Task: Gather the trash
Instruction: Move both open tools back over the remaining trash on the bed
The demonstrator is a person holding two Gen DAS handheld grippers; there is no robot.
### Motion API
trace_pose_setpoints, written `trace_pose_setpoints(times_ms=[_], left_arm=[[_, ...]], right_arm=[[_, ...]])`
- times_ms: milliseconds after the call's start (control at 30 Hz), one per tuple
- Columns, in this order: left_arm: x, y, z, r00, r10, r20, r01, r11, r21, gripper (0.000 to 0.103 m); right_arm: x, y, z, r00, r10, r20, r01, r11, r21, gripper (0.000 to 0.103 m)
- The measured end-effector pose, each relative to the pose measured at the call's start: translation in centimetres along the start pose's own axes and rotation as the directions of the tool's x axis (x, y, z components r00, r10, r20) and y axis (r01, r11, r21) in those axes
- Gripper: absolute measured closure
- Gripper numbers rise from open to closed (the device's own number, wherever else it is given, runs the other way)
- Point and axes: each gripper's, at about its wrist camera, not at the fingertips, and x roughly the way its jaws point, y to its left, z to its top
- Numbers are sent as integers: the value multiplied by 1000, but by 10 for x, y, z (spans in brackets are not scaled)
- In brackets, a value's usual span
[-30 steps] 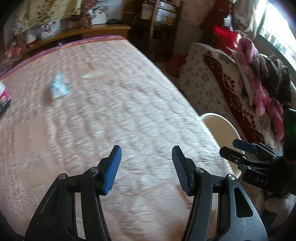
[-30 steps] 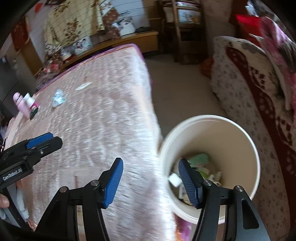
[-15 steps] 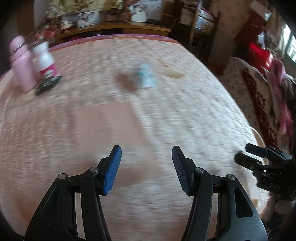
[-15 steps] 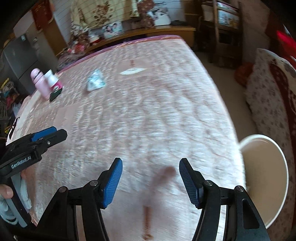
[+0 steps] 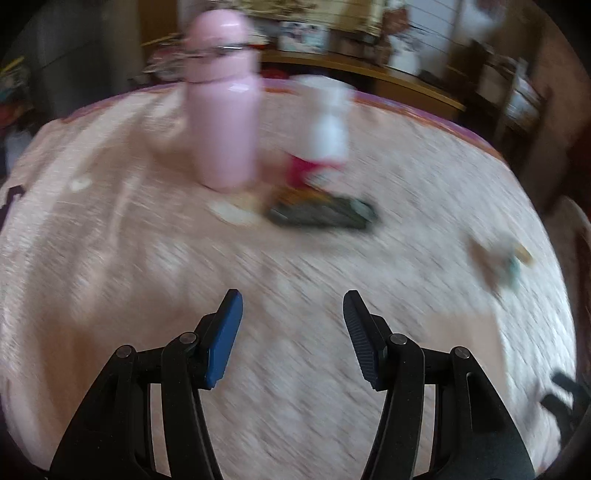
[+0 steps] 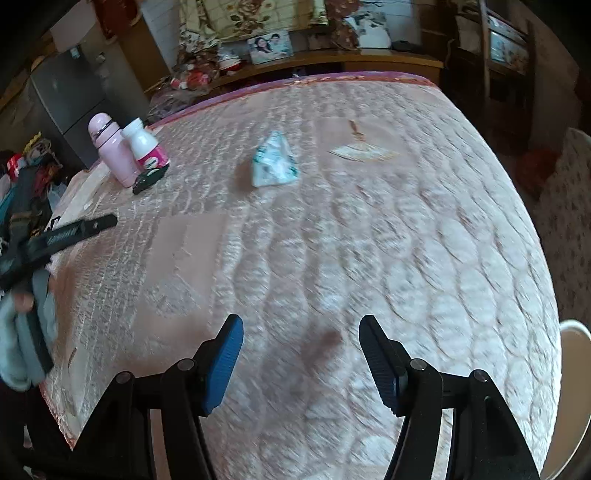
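Both hand-held grippers, left (image 5: 291,308) and right (image 6: 301,332), hover open and empty over the pink quilted bed (image 6: 406,240); a crumpled white wrapper (image 6: 275,162) lies far ahead.

- The place is a home, most likely a bedroom that is lived in.
- A wide bed (image 6: 369,229) with a pink quilted cover fills most of both views.
- Behind the bed runs a low wooden shelf (image 6: 369,59), and on it stands a framed photo (image 6: 269,46) among small ornaments.
- A floral cloth (image 6: 251,16) hangs on the wall above the shelf.
- On the bed stand a pink flask (image 6: 112,149) and a white bottle (image 6: 146,147).
- A grey fridge (image 6: 74,99) stands in the left corner.
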Motion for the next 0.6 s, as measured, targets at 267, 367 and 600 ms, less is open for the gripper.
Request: trace_pose_setpoints(times_ms=[267,367,600], left_arm=[[50,36,41,989,147,-5,-146,980,-134,48],[59,39,46,982,191,14,-186,968,-170,48],[71,22,47,991,132,30,-127,984,-128,48]], right_arm=[[6,17,14,999,45,11,-45,999,-19,39],[4,19,17,998,58,14,-57,998,-28,38],[4,11,22,996,81,22,-80,997,-12,36]])
